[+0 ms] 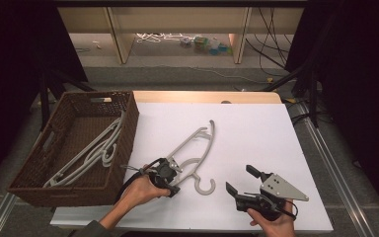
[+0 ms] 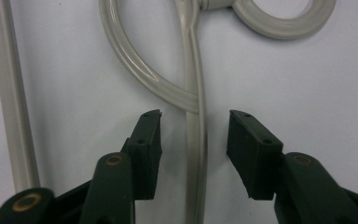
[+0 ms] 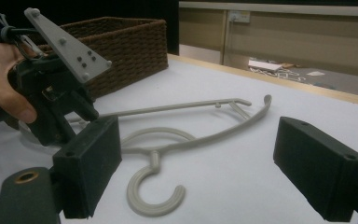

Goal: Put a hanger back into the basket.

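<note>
Lies flat on the white worktop [image 1: 256,128], just right of the basket [image 1: 39,190]: one grey hanger [image 1: 197,148]. Straddles its thin bar near the hook with left tongs [image 2: 194,133], pads not yet pressing, lined up for a pinch. Waits right of the hanger, right tongs [image 1: 237,180] spread wide, empty.

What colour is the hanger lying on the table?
Pale grey hanger, clearest in the right gripper view.

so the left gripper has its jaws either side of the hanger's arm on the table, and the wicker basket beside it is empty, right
Not quite: the wicker basket is not empty. The high view shows grey hangers in the basket. The rest holds: the left gripper has its jaws either side of an arm of the hanger on the table, pads not yet touching it, as the left gripper view shows.
</note>
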Action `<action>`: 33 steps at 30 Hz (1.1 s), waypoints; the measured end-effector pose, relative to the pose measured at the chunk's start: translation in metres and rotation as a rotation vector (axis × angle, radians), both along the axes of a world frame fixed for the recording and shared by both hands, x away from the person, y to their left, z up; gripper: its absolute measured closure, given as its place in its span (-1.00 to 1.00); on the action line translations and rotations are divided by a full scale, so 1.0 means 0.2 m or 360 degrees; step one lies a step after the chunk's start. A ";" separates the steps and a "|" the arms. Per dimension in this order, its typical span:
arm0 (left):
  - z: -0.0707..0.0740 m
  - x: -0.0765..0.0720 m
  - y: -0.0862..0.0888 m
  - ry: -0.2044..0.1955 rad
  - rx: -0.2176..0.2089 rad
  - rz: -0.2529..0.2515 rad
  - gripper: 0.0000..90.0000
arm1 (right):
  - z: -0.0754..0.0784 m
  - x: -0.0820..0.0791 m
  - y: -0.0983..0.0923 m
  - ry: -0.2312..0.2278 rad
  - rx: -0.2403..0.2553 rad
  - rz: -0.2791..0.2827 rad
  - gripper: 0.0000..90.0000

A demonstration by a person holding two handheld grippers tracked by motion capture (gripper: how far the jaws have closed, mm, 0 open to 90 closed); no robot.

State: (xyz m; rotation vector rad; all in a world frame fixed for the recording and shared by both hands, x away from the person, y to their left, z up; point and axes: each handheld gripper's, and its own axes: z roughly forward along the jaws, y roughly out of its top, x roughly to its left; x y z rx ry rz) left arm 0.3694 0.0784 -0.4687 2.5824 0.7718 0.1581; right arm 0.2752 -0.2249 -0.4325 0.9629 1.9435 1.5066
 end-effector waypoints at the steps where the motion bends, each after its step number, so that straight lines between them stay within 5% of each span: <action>1: 0.00 0.00 -0.01 0.0022 0.0002 0.0004 0.29 | 0.00 0.00 0.00 0.0014 -0.0012 0.0002 -0.65; 10: 0.02 0.03 -0.05 0.0098 0.0111 -0.0032 0.56 | 0.00 0.00 0.00 0.0012 -0.0010 0.0001 -0.65; 15: 0.02 0.07 -0.04 0.0135 0.0114 -0.0030 0.79 | 0.00 0.00 0.00 -0.0007 -0.0001 0.0001 -0.64; 23: 0.02 0.07 -0.04 0.0159 0.0105 -0.0003 0.79 | -0.01 0.00 0.01 -0.0001 0.0022 0.0020 -0.64; 33: 0.02 0.05 -0.05 0.0082 0.0114 -0.0055 0.81 | -0.01 0.00 0.01 -0.0003 0.0007 0.0013 -0.64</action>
